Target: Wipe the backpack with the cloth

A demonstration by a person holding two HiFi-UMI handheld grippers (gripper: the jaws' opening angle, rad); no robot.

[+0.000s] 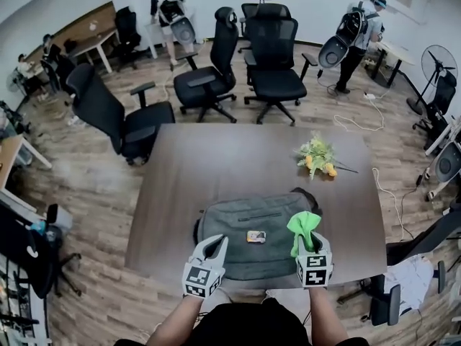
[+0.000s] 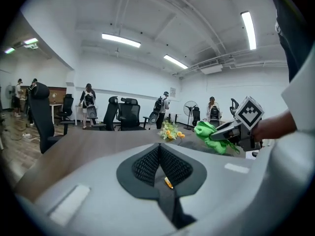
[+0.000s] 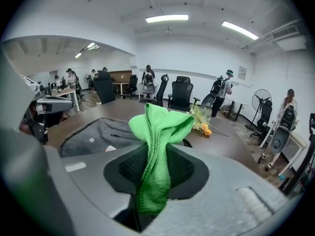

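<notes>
Nearest us, our right gripper [image 1: 311,245] is clamped on the green cloth [image 3: 157,132], which stands bunched above its jaws. It hovers over the right end of the grey backpack [image 1: 245,218]; we cannot tell if the cloth touches the fabric. Our left gripper [image 1: 215,247] has its jaws pressed together on nothing, by the backpack's left part. We judge the wiping barely begun, or about to begin: the cloth is in hand and at the bag, and the whole top face is left to go over.

The backpack lies flat at the near edge of a dark brown table [image 1: 216,164]. A bunch of yellow flowers [image 1: 317,157] lies farther off to the right. Beyond, black office chairs [image 1: 274,56] stand on a wooden floor [image 1: 86,186]. People [image 1: 167,6] with backpacks stand by the far white wall, and a fan [image 1: 439,67] is at the right.
</notes>
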